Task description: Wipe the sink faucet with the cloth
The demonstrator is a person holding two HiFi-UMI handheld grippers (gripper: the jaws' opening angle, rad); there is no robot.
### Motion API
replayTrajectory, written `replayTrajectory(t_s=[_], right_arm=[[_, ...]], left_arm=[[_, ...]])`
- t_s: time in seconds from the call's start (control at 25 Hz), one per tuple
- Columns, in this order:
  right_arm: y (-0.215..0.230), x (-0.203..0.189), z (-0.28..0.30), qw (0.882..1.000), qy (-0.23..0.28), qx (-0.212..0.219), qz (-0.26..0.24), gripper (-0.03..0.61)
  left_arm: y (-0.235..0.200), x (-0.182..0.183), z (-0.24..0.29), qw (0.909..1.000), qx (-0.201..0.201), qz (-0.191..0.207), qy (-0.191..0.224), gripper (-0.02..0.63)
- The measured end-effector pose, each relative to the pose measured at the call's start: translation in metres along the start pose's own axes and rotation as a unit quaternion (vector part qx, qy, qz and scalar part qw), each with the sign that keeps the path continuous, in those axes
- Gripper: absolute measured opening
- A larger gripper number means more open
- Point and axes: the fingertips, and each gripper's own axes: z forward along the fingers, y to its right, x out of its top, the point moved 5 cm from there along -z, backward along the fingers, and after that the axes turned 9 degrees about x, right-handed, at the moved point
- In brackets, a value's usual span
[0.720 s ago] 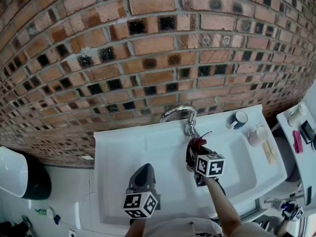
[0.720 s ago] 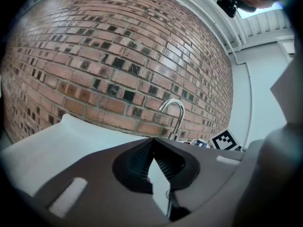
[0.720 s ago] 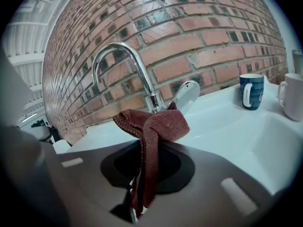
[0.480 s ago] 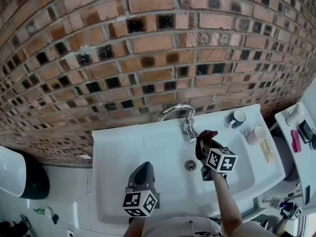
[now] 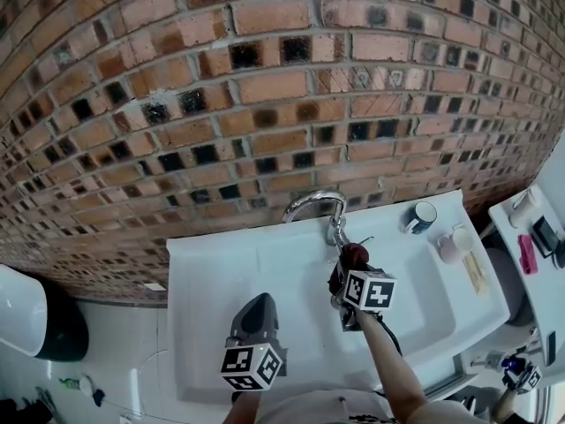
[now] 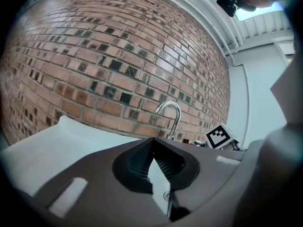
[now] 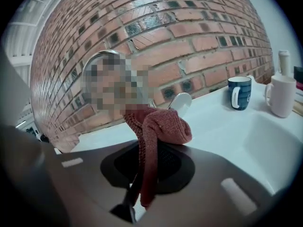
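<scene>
A chrome curved faucet (image 5: 316,205) rises from the back edge of a white sink (image 5: 212,272). My right gripper (image 5: 346,274) is shut on a dark red knitted cloth (image 5: 352,255), which is pressed against the foot of the faucet by its lever handle (image 7: 181,102). In the right gripper view the cloth (image 7: 159,126) bunches over the jaws and hangs down between them. A mosaic patch hides most of the faucet there. My left gripper (image 5: 257,314) hovers over the left of the basin, shut and holding nothing. In the left gripper view (image 6: 152,144) the faucet (image 6: 171,115) stands ahead.
A brick wall (image 5: 265,104) stands right behind the sink. A blue mug (image 5: 425,215) and a white cup (image 5: 456,242) sit on the sink's right ledge. A side shelf (image 5: 521,228) with small items is further right. A dark bin (image 5: 57,325) stands on the floor at the left.
My right gripper swung the cloth out to the right of the faucet, then came back left against the faucet's foot. The left gripper has stayed put.
</scene>
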Motion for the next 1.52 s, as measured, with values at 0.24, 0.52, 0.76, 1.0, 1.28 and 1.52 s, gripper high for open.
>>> replayTrajectory(t_s=[0.24,0.52,0.76,1.0,1.28,1.52], right_arm=[[-0.028,-0.003,0.009,0.997,-0.031,0.053,-0.038,0.048],[-0.036,0.011,0.033,0.995,-0.053,0.039,-0.081,0.048],[-0.034,0.027,0.045,0.996,-0.058,0.034,-0.056,0.046],[-0.016,0.052,0.031,0.999,-0.018,0.003,-0.036,0.046],[-0.043,0.094,0.012,0.995,0.054,0.019,-0.078,0.046],[-0.105,0.132,-0.011,0.98,0.122,0.074,-0.14,0.046]], left_arm=[[-0.001,-0.003,0.001,1.0,0.003,-0.004,-0.001,0.003],[-0.011,-0.006,0.001,0.9999,0.011,-0.01,-0.003,0.003],[-0.019,-0.007,0.003,0.9997,0.018,-0.016,-0.006,0.003],[-0.022,-0.008,0.004,0.9996,0.019,-0.02,-0.007,0.003],[-0.019,-0.008,0.004,0.9996,0.013,-0.023,-0.003,0.003],[-0.022,-0.004,-0.001,0.9995,0.016,-0.025,0.003,0.003]])
